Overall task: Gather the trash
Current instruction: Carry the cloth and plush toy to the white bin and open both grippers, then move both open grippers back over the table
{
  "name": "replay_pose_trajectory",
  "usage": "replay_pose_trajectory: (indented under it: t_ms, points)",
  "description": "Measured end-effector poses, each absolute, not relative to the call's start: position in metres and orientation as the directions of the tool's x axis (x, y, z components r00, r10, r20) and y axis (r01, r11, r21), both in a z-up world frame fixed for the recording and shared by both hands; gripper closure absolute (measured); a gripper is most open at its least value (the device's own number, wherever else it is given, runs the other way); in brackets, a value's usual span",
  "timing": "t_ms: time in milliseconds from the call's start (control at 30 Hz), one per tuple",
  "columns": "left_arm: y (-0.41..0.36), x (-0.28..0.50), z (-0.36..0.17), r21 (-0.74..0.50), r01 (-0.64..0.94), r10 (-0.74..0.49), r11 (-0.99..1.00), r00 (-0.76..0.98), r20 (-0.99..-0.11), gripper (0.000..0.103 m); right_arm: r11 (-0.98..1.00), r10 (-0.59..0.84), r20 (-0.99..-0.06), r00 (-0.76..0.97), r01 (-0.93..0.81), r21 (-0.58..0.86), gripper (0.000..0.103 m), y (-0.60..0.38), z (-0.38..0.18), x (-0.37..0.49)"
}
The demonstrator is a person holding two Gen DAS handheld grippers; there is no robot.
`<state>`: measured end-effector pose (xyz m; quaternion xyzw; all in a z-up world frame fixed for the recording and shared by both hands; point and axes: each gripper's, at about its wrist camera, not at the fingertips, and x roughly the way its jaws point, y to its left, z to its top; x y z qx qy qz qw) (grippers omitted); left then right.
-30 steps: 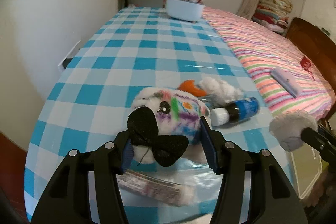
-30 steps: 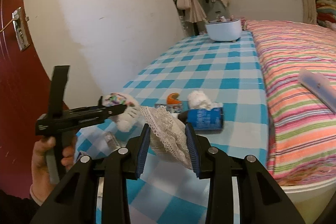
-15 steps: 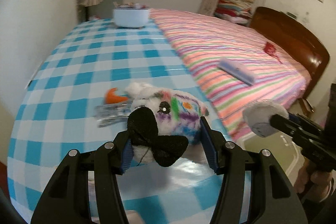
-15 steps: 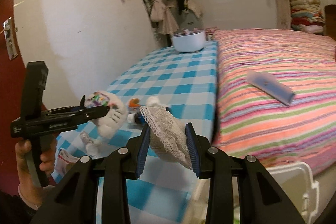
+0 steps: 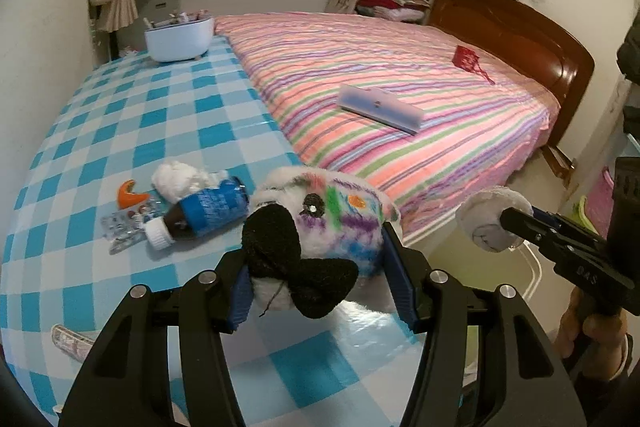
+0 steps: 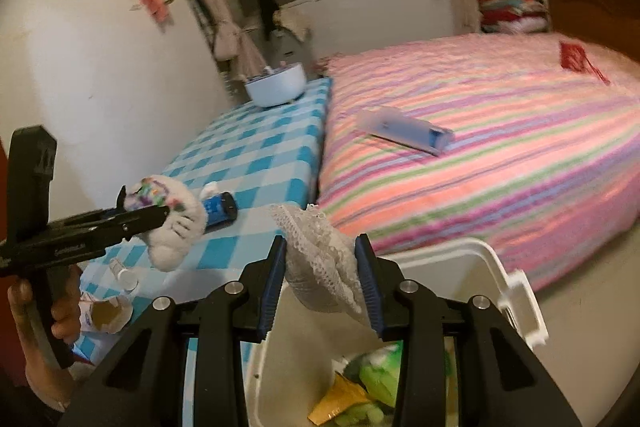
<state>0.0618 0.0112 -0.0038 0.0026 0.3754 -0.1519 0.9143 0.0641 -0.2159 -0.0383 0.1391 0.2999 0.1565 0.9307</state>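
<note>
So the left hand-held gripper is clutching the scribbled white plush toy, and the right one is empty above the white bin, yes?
Not quite. The right hand-held gripper is not empty: the right wrist view shows it shut on a white lace-trimmed cloth above the white plastic bin. The left hand-held gripper does hold the scribbled white plush toy.

Hidden and cut off
The white bin (image 6: 496, 267) runs past the bottom edge; the wrapper (image 5: 70, 341) sits half behind the jaws.

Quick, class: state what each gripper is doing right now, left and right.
Left gripper: closed on the plush toy.
Right gripper: closed on the lace cloth, above the white bin.
</note>
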Motion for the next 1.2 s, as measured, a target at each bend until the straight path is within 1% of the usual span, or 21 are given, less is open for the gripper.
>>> replay_pose_trajectory:
  t_ms: [100,167,200,233,300,633,867,933,1000,1033,1100,1200]
  points:
    - [0.002,0.060,-0.006,-0.106,0.300,-0.287,0.948,0.664,-0.691,0.048,0.910,0.364,-0.512,0.778,-0.179,0.374,0.067,-0.227,-0.041,0.060]
    - [-0.004,0.059,-0.007,-0.108,0.312,-0.296,0.944,0.659,-0.692,0.048,0.910,0.353,-0.507,0.787,-0.162,0.382,0.063,-0.231,-0.040,0.059]
    - [-0.006,0.059,-0.007,-0.111,0.319,-0.303,0.941,0.653,-0.693,0.047,0.908,0.353,-0.503,0.789,-0.159,0.387,0.058,-0.233,-0.040,0.058]
    - [-0.008,0.059,-0.008,-0.115,0.328,-0.312,0.938,0.647,-0.695,0.047,0.904,0.355,-0.493,0.795,-0.158,0.397,0.049,-0.236,-0.039,0.057]
    - [-0.012,0.058,-0.009,-0.119,0.339,-0.321,0.933,0.642,-0.696,0.047,0.904,0.343,-0.479,0.808,-0.147,0.401,0.039,-0.239,-0.036,0.055]
    - [-0.046,0.054,-0.014,-0.155,0.415,-0.395,0.896,0.591,-0.704,0.046,0.880,0.277,-0.351,0.894,-0.090,0.466,0.039,-0.267,-0.022,0.040]
    - [-0.074,0.052,-0.021,-0.170,0.460,-0.431,0.871,0.551,-0.715,0.044,0.866,0.233,-0.312,0.921,-0.050,0.497,0.039,-0.282,-0.019,0.033]
    - [-0.080,0.051,-0.022,-0.167,0.471,-0.435,0.866,0.546,-0.716,0.038,0.867,0.224,-0.310,0.924,-0.044,0.496,0.039,-0.283,-0.019,0.031]
    - [-0.085,0.050,-0.022,-0.157,0.480,-0.435,0.863,0.548,-0.714,0.037,0.869,0.216,-0.302,0.928,-0.042,0.494,0.039,-0.284,-0.017,0.029]
    - [-0.087,0.048,-0.022,-0.147,0.485,-0.432,0.862,0.551,-0.714,0.033,0.869,0.212,-0.298,0.931,-0.040,0.493,0.039,-0.284,-0.017,0.028]
    - [-0.090,0.045,-0.020,-0.133,0.495,-0.432,0.858,0.559,-0.708,0.032,0.871,0.206,-0.295,0.933,-0.038,0.490,0.039,-0.285,-0.016,0.026]
    - [-0.092,0.041,-0.016,-0.100,0.506,-0.422,0.857,0.576,-0.700,0.020,0.866,0.205,-0.286,0.936,-0.037,0.498,0.039,-0.286,-0.016,0.026]
